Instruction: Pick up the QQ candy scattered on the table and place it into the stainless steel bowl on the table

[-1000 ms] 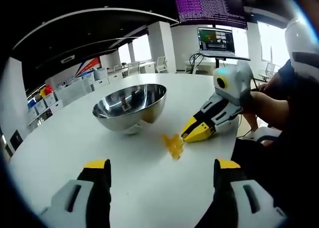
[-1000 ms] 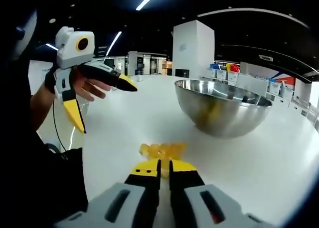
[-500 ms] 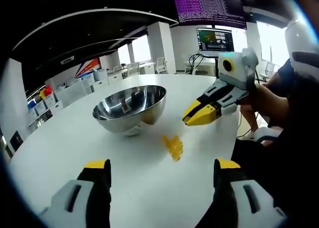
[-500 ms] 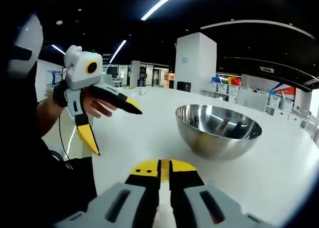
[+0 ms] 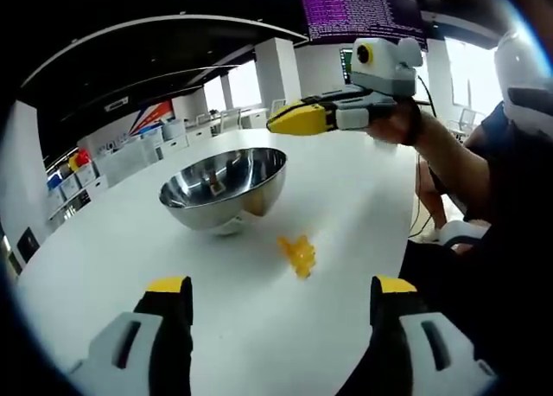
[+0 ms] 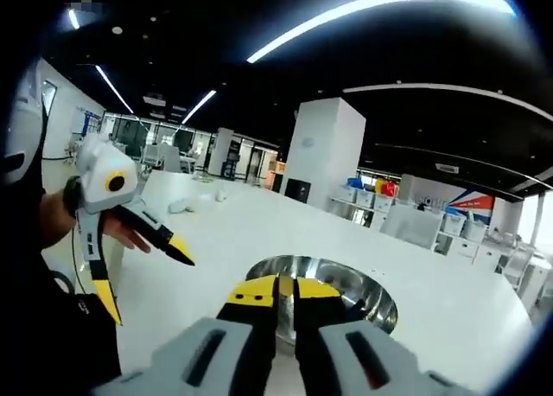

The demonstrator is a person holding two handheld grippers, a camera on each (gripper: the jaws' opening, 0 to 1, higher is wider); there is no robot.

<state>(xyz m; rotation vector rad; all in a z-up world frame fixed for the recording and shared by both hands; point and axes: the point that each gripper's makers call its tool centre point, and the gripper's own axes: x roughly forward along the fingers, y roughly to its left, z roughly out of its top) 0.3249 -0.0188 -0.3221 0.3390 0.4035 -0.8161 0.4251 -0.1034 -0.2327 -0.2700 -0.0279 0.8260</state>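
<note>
Over a white office table (image 5: 363,197), the right gripper (image 5: 289,119) hangs above the rim of the stainless steel bowl (image 5: 223,188), its yellow-tipped jaws pressed together. Whether a candy is pinched between them cannot be told; the right gripper view looks straight down past those shut tips into the bowl (image 6: 324,285). The left gripper (image 6: 143,271) waits off to the side in a person's hand, jaws spread wide and empty. A small cluster of yellow QQ candy (image 5: 297,252) lies on the tabletop just beside the bowl's base, nearer the person. The gummies look light, soft and springy, likely a little tacky, so a gentle pinch across one piece's middle should hold it without squashing; clumped pieces may lift together. Monitors (image 5: 363,15) glow beyond the table.
</note>
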